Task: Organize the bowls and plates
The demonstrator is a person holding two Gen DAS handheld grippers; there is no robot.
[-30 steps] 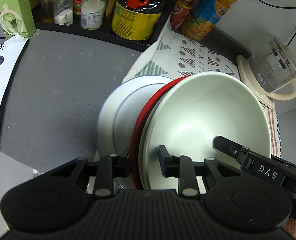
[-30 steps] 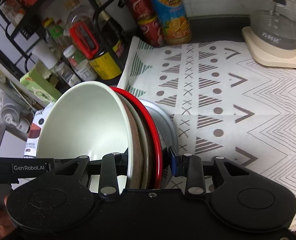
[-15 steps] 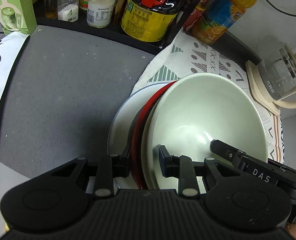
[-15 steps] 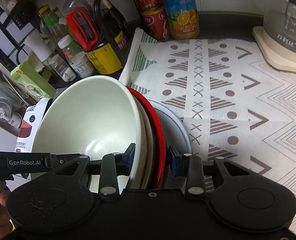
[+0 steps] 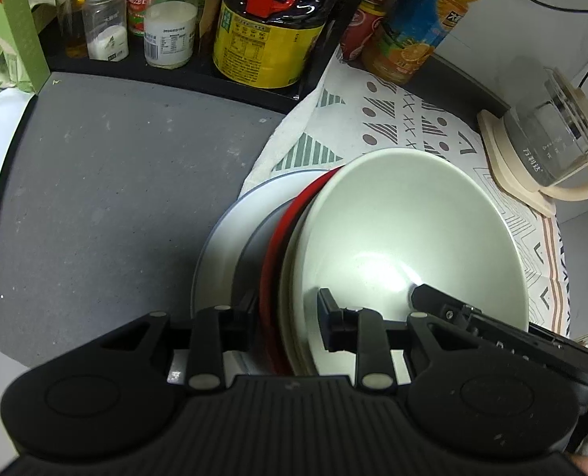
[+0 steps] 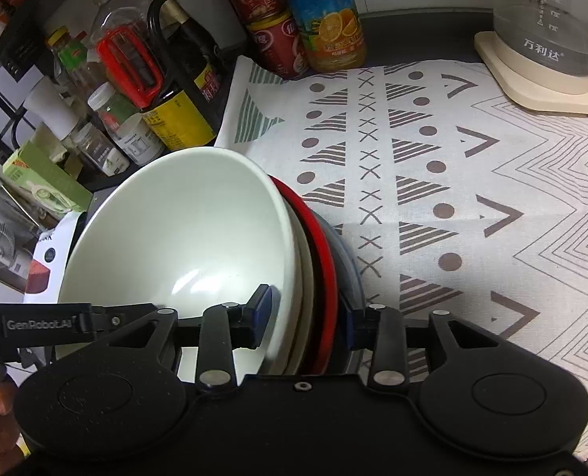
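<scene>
Nearest my cameras, both grippers clamp one stack of dishes from opposite sides. My left gripper [image 5: 288, 311] has its fingers closed across the white bowl [image 5: 405, 234], a cream plate and the red plate [image 5: 272, 261]; my right gripper [image 6: 304, 315] pinches the same bowl [image 6: 183, 230] and red plate [image 6: 325, 277]. Behind them sits a grey plate [image 5: 230, 238], partly on the patterned cloth [image 6: 433, 182], partly on the grey counter [image 5: 115, 198]. Farther off stand bottles [image 5: 266, 27], cans and a glass kettle [image 6: 552, 35].
</scene>
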